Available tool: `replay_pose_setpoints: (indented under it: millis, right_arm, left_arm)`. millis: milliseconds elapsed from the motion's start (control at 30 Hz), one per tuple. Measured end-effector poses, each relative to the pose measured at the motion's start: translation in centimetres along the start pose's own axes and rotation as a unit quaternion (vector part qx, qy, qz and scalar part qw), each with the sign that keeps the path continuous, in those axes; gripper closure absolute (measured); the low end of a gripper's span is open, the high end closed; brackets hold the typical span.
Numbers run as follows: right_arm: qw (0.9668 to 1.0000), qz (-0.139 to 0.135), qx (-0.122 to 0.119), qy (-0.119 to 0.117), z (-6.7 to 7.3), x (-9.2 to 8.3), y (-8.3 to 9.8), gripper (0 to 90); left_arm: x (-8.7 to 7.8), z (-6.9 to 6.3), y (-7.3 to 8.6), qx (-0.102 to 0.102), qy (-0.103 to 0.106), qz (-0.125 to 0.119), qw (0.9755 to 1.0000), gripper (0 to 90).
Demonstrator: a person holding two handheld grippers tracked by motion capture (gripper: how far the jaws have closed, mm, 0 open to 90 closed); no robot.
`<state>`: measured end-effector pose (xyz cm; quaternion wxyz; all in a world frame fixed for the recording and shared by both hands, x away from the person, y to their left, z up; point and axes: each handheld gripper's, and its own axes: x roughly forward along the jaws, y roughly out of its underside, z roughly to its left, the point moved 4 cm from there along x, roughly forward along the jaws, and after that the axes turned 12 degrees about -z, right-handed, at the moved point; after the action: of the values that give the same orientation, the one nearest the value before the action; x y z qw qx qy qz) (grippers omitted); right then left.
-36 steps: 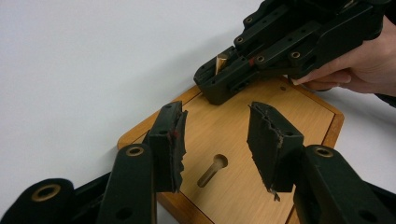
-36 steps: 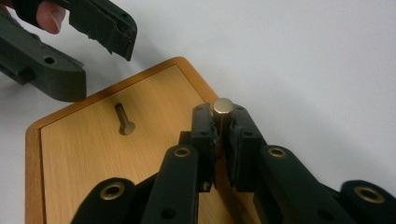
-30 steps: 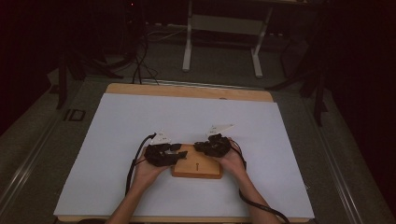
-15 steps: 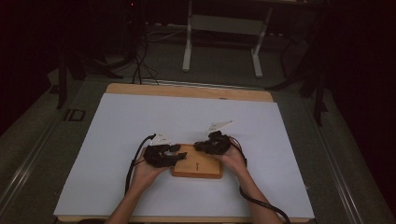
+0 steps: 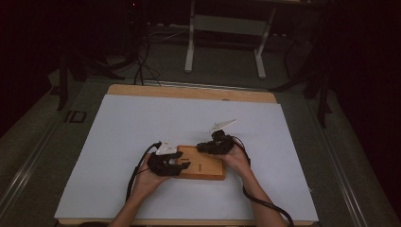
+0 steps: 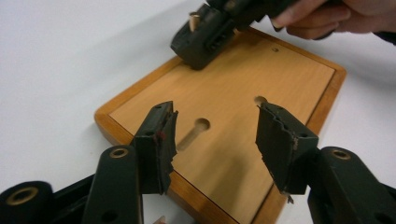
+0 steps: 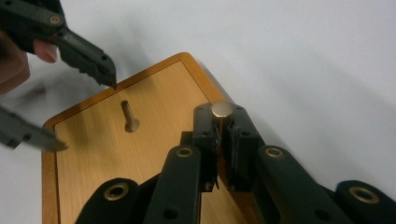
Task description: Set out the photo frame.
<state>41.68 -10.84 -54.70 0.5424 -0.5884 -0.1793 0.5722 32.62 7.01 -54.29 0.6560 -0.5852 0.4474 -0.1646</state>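
Two grippers over board (image 5: 201,163): right gripper (image 7: 223,122) clamped on small metal pin (image 7: 221,110), stiff, slippery, best pinched mid-shaft; left gripper (image 6: 212,135) has just been opening, jaws empty.

— Where are we tonight? 
— Looks like a lab or recording studio: dark room, one lit wooden table (image 5: 191,91) under a white sheet (image 5: 142,132). 
— Anything behind it? 
— A metal stand (image 5: 224,40) on a grey floor, cables (image 5: 142,61) trailing, black drapes at the sides. No home furnishings.
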Motion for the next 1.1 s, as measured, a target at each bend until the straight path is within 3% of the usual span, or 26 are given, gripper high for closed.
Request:
replay_pose_setpoints:
  millis: [200, 433, 667, 833, 1100]
  right_arm:
    - [0.9999, 0.002, 0.012, -0.003, -0.1, 0.0, -0.1, 84.1]
    - [0.9998, 0.007, 0.018, -0.005, -0.3, 0.1, -0.2, 84.1]
    - [0.9997, 0.009, 0.024, -0.005, -0.3, 0.1, -0.3, 84.0]
    - [0.9995, 0.008, 0.029, -0.005, -0.4, 0.1, -0.3, 84.0]
    - [0.9996, 0.008, 0.028, -0.005, -0.4, 0.1, -0.3, 84.0]
  left_arm:
    - [-0.1, -0.7, 0.5, 0.026, -0.013, -0.005, 0.9996, 36.9]
    - [0.1, -0.8, 0.8, 0.034, -0.043, -0.001, 0.9985, 23.3]
    - [-0.5, -1.4, 1.0, 0.037, -0.046, -0.006, 0.9982, 19.3]
    - [-0.3, -2.2, 1.8, 0.060, -0.064, 0.033, 0.9956, 16.9]
    - [0.1, -1.8, 2.7, 0.039, -0.071, 0.057, 0.9951, 12.0]
